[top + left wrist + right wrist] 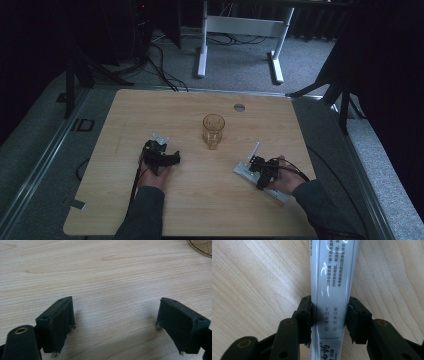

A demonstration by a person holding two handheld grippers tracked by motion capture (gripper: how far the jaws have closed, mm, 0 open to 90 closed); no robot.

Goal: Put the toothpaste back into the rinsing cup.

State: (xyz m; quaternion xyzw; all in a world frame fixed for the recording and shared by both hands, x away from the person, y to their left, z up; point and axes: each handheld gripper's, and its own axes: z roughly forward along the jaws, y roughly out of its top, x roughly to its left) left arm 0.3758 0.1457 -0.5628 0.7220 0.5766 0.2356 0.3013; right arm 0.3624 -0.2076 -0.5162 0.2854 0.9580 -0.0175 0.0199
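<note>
Pale wood worktop (200, 210), dim room. Toothpaste box (332, 282) lies flat near the right edge, long axis running straight out between the right gripper (329, 320) jaws, which pinch its sides. Left gripper (116, 322) jaws spread, empty.

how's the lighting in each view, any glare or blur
High view: dim, dark surroundings, the amber drinking glass soft. Left gripper view: bright, even light on the pale wooden table, soft shadows by the jaws. Right gripper view: white glare streaks on the glossy white toothpaste tube, print near the bottom blurred.
</note>
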